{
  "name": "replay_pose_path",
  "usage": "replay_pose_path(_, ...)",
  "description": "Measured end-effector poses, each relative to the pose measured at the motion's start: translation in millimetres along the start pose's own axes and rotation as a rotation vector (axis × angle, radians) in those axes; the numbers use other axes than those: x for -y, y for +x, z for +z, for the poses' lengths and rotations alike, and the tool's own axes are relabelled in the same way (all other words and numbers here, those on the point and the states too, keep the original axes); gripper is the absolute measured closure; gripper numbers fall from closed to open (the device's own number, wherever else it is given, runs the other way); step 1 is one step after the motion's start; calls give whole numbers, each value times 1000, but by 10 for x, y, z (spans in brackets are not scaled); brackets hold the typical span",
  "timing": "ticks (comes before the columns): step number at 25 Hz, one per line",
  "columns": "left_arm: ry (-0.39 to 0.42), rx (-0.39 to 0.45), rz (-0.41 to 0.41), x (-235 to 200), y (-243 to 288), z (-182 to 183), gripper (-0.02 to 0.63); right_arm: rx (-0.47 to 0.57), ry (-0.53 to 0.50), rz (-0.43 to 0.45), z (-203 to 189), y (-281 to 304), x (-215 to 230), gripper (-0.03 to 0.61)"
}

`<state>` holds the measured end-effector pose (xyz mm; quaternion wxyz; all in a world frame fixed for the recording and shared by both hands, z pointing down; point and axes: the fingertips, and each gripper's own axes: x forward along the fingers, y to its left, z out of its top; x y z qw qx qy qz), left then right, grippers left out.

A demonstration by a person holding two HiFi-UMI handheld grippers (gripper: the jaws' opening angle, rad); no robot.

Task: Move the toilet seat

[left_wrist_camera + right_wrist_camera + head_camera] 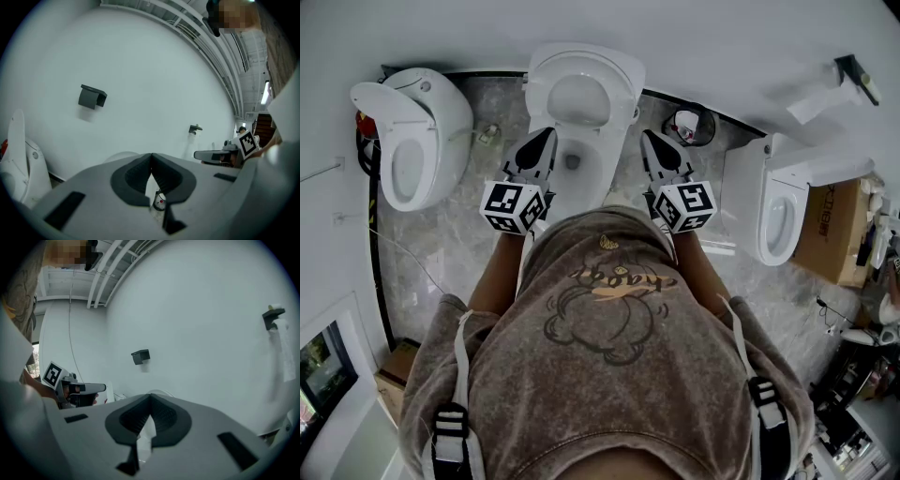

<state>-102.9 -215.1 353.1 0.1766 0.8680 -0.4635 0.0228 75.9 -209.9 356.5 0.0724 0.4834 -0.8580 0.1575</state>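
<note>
The white middle toilet [598, 178] stands against the wall, and its seat [579, 99] is raised upright above the open bowl. My left gripper [546, 136] hovers over the bowl's left rim, shut with nothing in it. My right gripper [649, 138] hangs beside the bowl's right rim, also shut and empty. In the left gripper view the jaws [151, 158] meet tip to tip, and the raised seat's top [123, 155] shows just behind them. The right gripper view shows its jaws [150, 400] closed the same way in front of the seat's top [162, 393].
Another toilet [412, 141] stands to the left and a third [783, 211] to the right. A cardboard box [839, 234] sits at far right. A paper holder [836, 89] and a dark bracket [92, 97] are on the wall. A round can [687, 127] lies on the floor.
</note>
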Motion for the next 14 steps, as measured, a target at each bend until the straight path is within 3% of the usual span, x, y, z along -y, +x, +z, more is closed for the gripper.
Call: replay_pose_path(14,-31,-5,17,-108,79,7,603,-10,18,0,-3,111,94,581)
